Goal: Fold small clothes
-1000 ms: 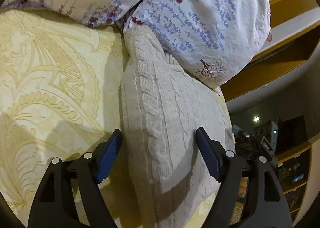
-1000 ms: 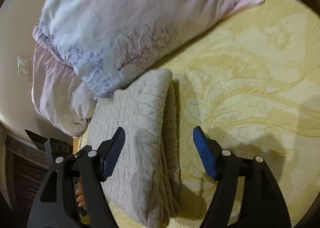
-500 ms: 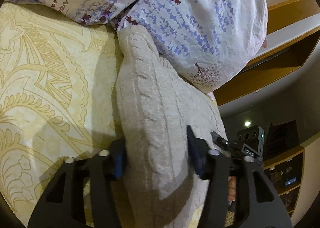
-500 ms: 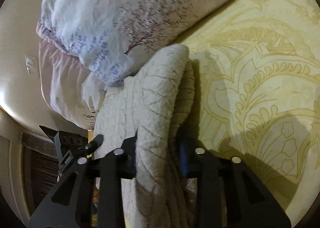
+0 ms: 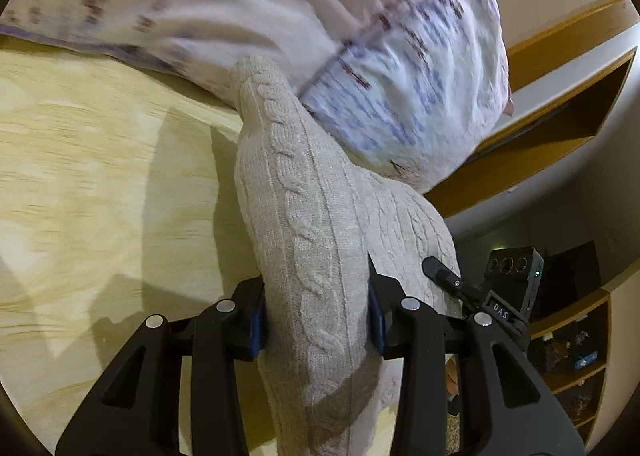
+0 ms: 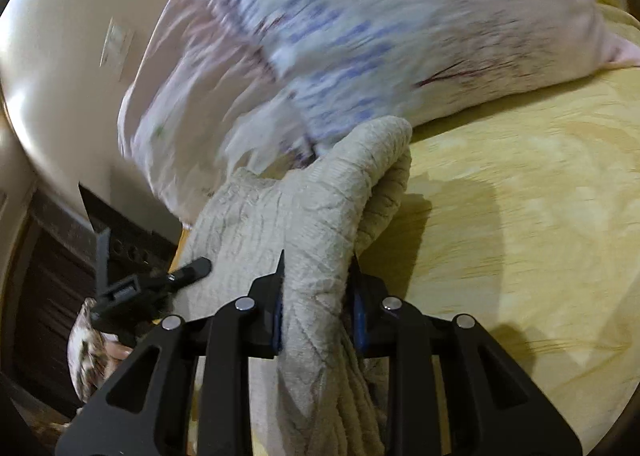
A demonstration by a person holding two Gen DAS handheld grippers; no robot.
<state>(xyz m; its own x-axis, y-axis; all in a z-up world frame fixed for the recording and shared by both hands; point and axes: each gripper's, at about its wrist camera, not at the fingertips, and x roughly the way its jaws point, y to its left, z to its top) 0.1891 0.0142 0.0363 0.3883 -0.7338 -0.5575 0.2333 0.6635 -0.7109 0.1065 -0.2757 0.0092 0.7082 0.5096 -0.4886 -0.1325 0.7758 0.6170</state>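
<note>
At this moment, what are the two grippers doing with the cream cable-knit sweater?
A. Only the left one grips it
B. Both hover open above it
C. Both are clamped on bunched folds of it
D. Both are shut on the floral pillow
C. The left gripper squeezes a fold of the cable-knit sweater between its blue pads, and the right gripper does the same; the floral pillow lies ungripped behind the sweater.

Bedroom at home: yellow patterned bedspread [image 5: 100,176], floral pillows [image 6: 380,36], wooden shelving [image 5: 560,104].
</note>
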